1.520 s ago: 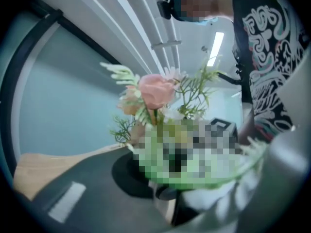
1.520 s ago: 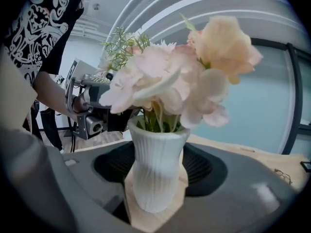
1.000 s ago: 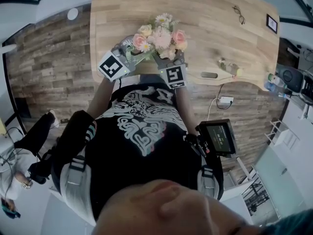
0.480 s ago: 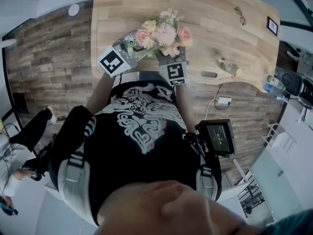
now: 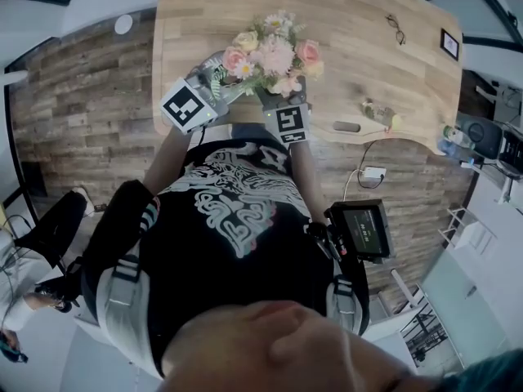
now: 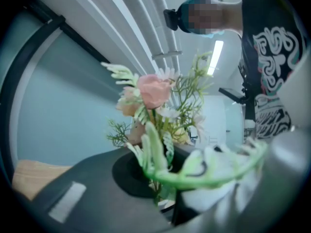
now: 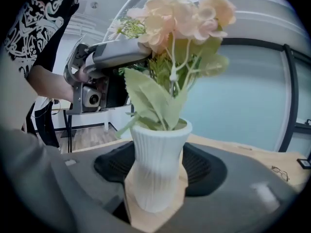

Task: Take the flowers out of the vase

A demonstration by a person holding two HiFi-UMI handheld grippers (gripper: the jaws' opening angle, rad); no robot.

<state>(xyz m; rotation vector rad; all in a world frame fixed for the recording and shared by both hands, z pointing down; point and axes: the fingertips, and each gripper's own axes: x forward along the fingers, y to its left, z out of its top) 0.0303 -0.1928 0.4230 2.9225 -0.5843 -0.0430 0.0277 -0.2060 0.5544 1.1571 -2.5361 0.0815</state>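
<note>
Below me is a pale wooden table [image 5: 368, 72] over plank flooring, and the work sits at its near edge, close in front of the person. The white ribbed vase [image 7: 158, 164] stands upright on the wood. The right gripper [image 7: 158, 176] is spread wide round it with a pad against each flank, so I read it as clamped on the vase to steady it. The flowers [image 5: 274, 54] rise from the mouth with their leaves tucked inside the rim, so the stems are not yet clear. The left gripper [image 6: 163, 200] reaches in level from the left, above the mouth and just under the blooms, with its jaws nearly together and pinched on the bunched stems. My worry is the lift. If the stems bind in the neck, the vase may ride up or tip, and the right grip sits on a flaring, ribbed body that could slip. A thin pinch on several stems could also let one slide free and stay behind. The green frond [image 6: 214, 171] draped across the left jaws might catch on the rim. The bunch lies between the left jaws, with its lower ends down inside the vase between the right jaws.
</note>
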